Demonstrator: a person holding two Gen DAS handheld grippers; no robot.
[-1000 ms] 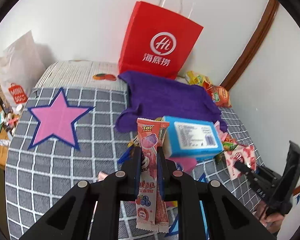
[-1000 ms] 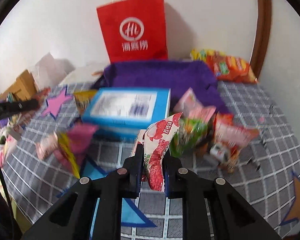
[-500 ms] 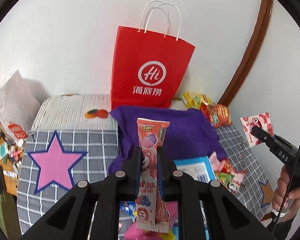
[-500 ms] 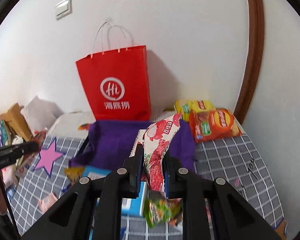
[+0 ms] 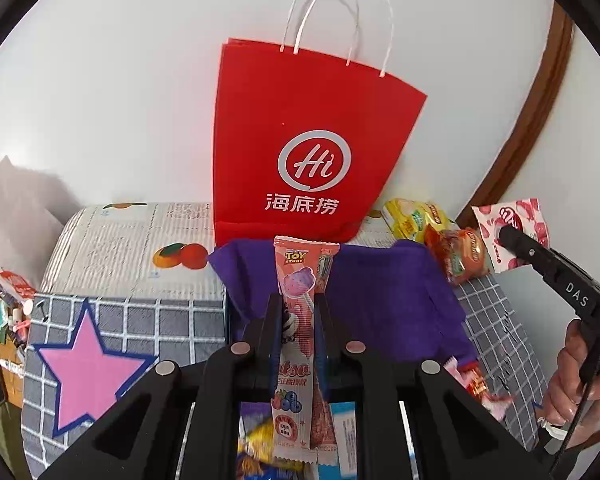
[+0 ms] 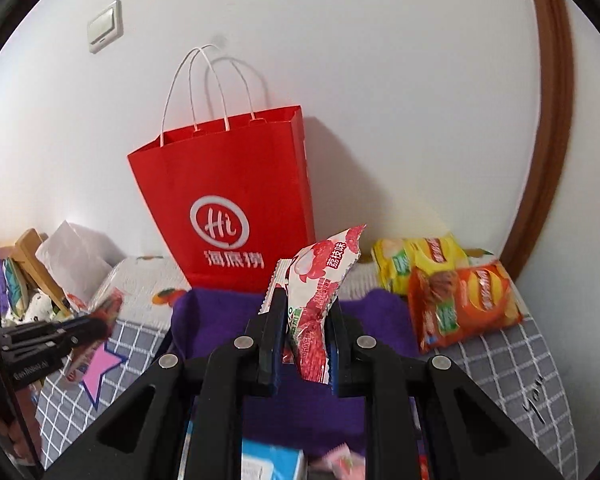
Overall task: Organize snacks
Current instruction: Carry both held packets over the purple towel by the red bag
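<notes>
The left gripper [image 5: 298, 320] is clamped on a pink lollipop packet [image 5: 296, 344], held upright above the near edge of the purple cloth [image 5: 380, 292] on the bed [image 5: 140, 320]. The red bag [image 5: 300, 140] stands at the far wall behind the cloth. The right gripper [image 6: 306, 336] is clamped on a lychee packet [image 6: 320, 284] over the cloth, with chip bags [image 6: 452, 288] lying far right.

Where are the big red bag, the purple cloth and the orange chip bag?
Red paper bag [image 5: 312, 140], left wrist view, on its front above the white logo.
Purple cloth [image 5: 384, 296], left wrist view, on its flat middle.
Orange chip bag [image 6: 466, 304], right wrist view, on its front.
</notes>
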